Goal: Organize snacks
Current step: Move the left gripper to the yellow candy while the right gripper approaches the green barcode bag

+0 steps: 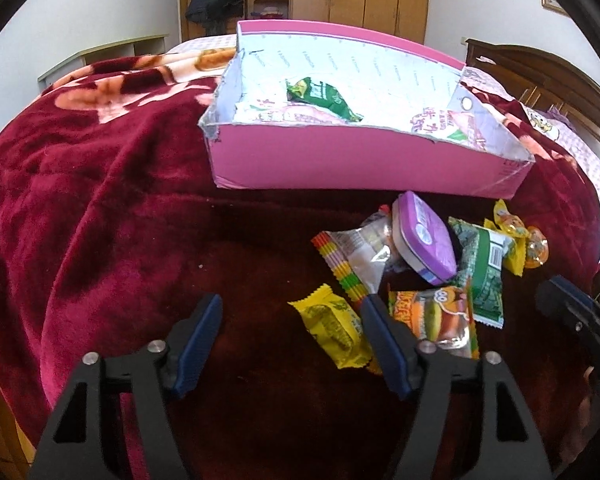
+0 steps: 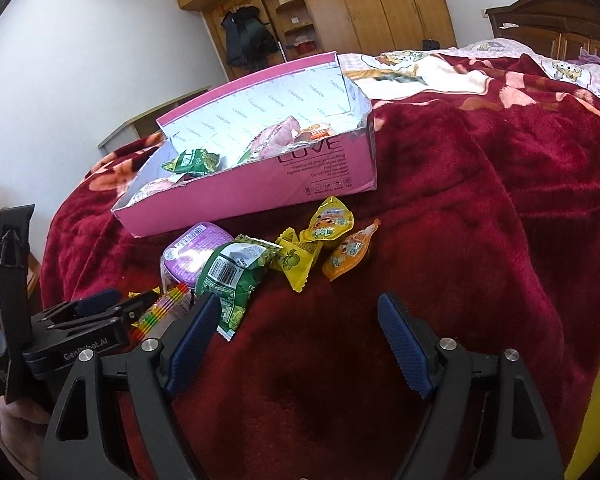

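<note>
Snacks (image 1: 416,276) lie piled on the red blanket (image 1: 100,200) just in front of the pink box (image 1: 340,168); a few more sit inside it, partly hidden by its front wall. Left tongs (image 1: 292,312) wide apart, nothing held; right finger (image 1: 384,340) covers pt of a yellow packet (image 1: 332,328). Right tongs (image 2: 296,316) also wide, empty.

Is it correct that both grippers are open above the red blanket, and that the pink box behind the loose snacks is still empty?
Not quite. The pink box is not empty: the right wrist view shows a green packet and other wrapped snacks inside it. The rest holds: the left gripper and right gripper are open above the red blanket, and the box lies behind the loose snacks.
</note>
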`<state>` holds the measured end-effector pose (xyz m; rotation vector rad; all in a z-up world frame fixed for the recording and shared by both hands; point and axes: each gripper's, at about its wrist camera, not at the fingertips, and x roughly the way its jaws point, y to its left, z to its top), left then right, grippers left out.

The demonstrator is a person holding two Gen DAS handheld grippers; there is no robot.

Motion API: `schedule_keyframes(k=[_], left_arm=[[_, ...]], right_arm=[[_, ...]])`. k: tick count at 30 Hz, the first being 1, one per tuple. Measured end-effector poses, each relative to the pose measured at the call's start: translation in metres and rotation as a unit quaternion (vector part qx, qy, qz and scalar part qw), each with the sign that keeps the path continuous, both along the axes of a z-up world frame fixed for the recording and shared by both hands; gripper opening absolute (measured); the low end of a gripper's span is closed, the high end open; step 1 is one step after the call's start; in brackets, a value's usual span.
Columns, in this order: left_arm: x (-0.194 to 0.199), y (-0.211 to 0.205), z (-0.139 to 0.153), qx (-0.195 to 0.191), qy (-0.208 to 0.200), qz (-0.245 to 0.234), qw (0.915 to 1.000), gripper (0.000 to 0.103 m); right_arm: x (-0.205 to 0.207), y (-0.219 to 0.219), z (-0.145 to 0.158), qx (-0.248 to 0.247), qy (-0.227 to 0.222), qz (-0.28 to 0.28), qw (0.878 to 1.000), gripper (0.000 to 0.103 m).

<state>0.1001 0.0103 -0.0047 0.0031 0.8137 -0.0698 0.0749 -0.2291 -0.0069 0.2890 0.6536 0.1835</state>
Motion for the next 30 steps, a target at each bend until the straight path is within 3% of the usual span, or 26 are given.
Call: schedule_keyframes(k=[6, 15, 17, 23, 27, 30], left_arm=[[-0.004, -0.011, 0.000, -0.014, -0.005, -0.030, 0.9994, 0.035], [-0.007, 0.005, 0.011, -0.041, -0.009, -0.025, 0.9988, 0.032], [-0.010, 0.009, 0.014, -0.038, -0.018, -0.018, 0.9990, 0.023], [-0.011, 0.013, 0.009, -0.032, -0.019, -0.018, 0.9991, 0.024], [-0.009, 0.011, 0.002, -0.033, -0.008, -0.030, 0.9990, 0.041], [-0.008, 0.009, -0.006, -0.023, -0.007, -0.022, 0.9995, 0.042]], right_arm=[[-0.001, -0.001, 0.001, 0.010, 0.000, 0.001, 1.000, 0.083], [-0.002, 0.002, 0.003, 0.014, 0.002, 0.008, 1.000, 0.082], [-0.002, 0.003, 0.004, 0.013, 0.002, 0.009, 1.000, 0.082], [0.001, 0.015, 0.003, 0.004, 0.005, 0.022, 1.000, 0.082], [0.005, 0.024, 0.003, -0.002, 0.006, 0.031, 1.000, 0.082], [0.010, 0.031, 0.004, -0.007, 0.004, 0.037, 0.999, 0.082]])
